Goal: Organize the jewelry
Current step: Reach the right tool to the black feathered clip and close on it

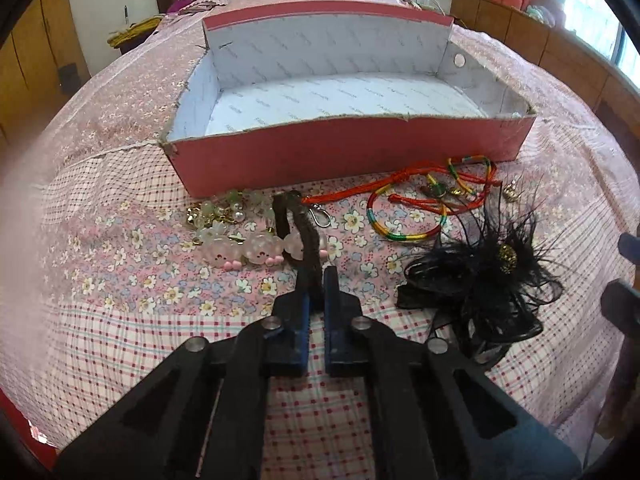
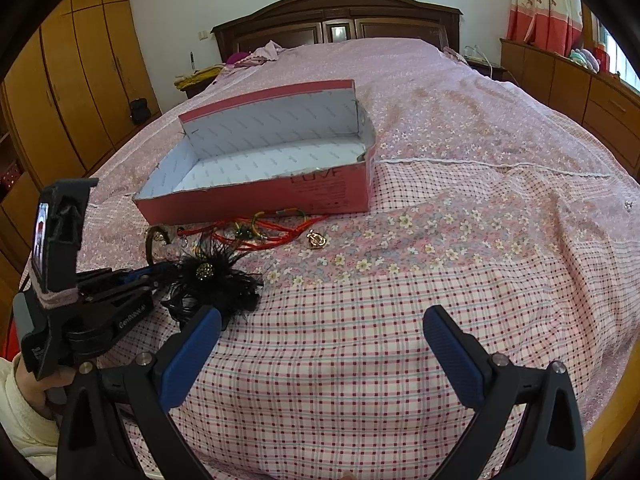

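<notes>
Black, fuzzy headband [image 1: 308, 248] sits clamped in the closed left gripper [image 1: 316, 284], the pink cardboard box [image 1: 344, 152] beyond; only the right view shows the right gripper [image 2: 322, 340] gaping, empty.

box [image 1: 344, 152]: on the bed [image 1: 120, 312], beyond the left tongs [image 1: 316, 280]
cords [image 1: 412, 208]: before the box, right of tongs
beads [image 1: 240, 248]: left of tongs
</notes>
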